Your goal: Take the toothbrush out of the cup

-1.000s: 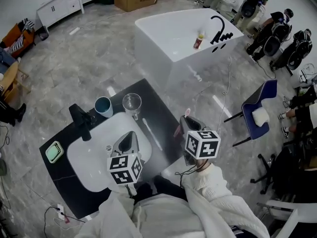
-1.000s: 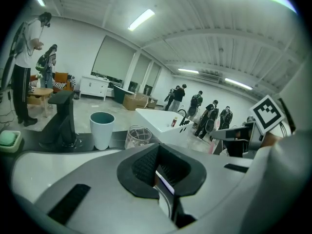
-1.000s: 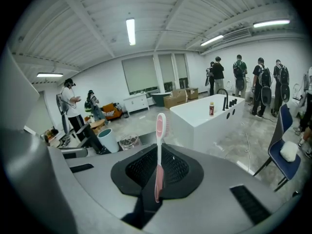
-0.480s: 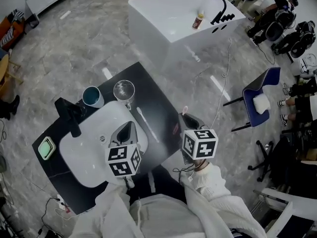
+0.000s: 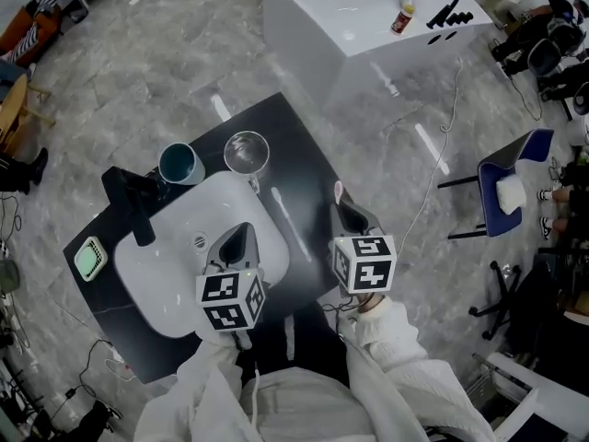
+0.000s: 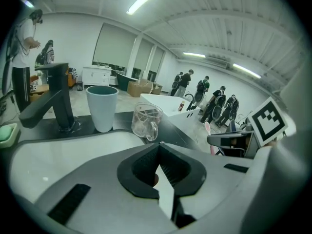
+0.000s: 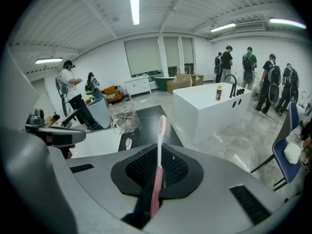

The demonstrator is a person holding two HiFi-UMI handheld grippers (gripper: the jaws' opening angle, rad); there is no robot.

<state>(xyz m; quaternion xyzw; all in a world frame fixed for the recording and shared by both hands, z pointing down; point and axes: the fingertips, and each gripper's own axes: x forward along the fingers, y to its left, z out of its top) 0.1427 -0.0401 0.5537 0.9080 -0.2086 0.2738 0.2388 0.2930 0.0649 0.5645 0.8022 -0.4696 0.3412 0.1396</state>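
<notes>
Head view: my left claw (image 5: 237, 239) hangs over the white sink (image 5: 166, 284) set into the black counter (image 5: 308, 168). My right claw (image 5: 348, 212) sits over the counter's right-hand part, just beside the sink's rim. The pink toothbrush (image 5: 338, 191) pokes out past the right claw's tip, clear of both cups. Behind the sink stand a teal cup (image 5: 181, 164) and a clear cup (image 5: 246, 151), side by side and near the black faucet (image 5: 136, 208). The teal cup's mouth shows only its own inner wall. A white brush (image 5: 288, 224) lies flat on the counter between the two claws.

Left gripper view: the left claw (image 6: 158, 147) has its jaws brought together at the tips, with nothing gripped between them. The sink (image 6: 73, 145) lies below them. Ahead are the faucet (image 6: 56, 96), the teal cup (image 6: 102, 106) and the clear cup (image 6: 145, 121). I cannot tell what, if anything, is in the clear cup.

Right gripper view: the right claw (image 7: 159, 152) is closed on the toothbrush (image 7: 159, 145). It grips the handle, so the brush stands upright with its head above the jaws. The clear cup (image 7: 125, 117) and the teal cup (image 7: 101, 112) stand well apart from it, ahead and to the left.
</notes>
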